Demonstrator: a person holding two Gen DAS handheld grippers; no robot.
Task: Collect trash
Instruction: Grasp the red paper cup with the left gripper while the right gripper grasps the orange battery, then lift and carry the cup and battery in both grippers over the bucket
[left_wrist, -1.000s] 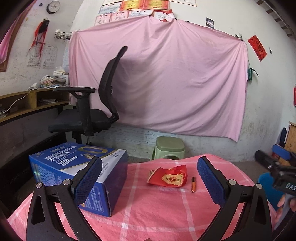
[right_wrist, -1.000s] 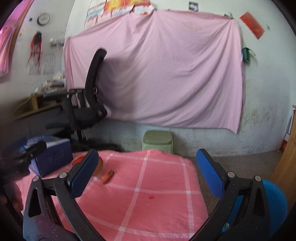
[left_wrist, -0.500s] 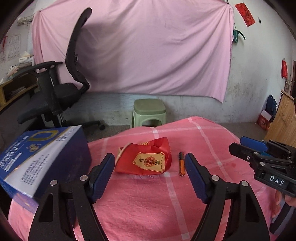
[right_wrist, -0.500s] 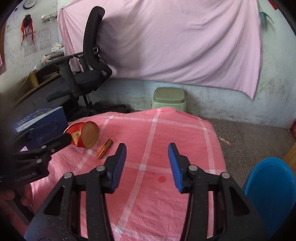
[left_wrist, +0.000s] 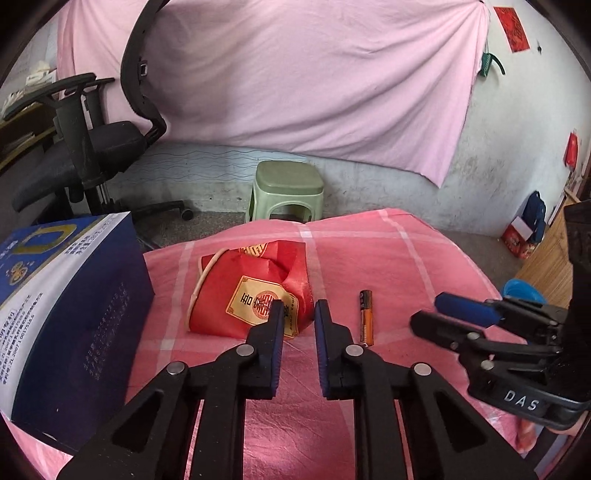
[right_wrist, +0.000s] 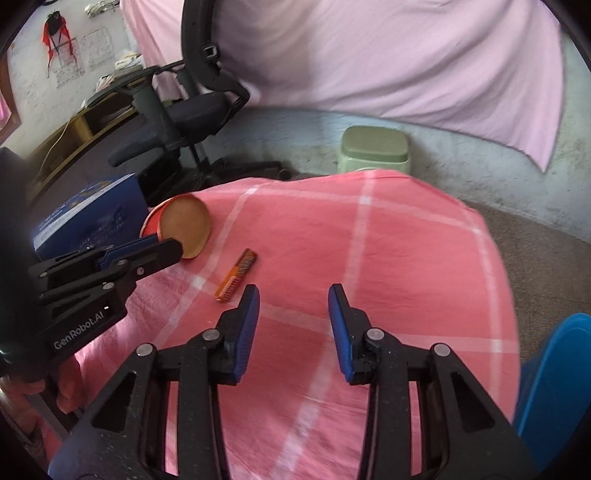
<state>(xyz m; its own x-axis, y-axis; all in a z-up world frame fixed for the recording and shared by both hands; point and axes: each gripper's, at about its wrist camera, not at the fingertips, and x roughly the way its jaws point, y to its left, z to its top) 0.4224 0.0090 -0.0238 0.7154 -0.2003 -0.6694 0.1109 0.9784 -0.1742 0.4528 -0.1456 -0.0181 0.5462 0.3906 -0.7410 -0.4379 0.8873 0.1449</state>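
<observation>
In the left wrist view a box (left_wrist: 70, 314) fills the left edge of the table (left_wrist: 406, 258). A bag (left_wrist: 251, 291) lies at centre, a battery (left_wrist: 365, 317) just right of it. Behind stand a stool (left_wrist: 288, 192) and, upper left, a chair (left_wrist: 92, 147).

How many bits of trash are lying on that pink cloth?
2. The crumpled red paper cup lies beside the blue box; the battery lies to its right. The box may hide more.

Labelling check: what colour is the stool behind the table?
Pale green stool; clearest in the left wrist view.
</observation>
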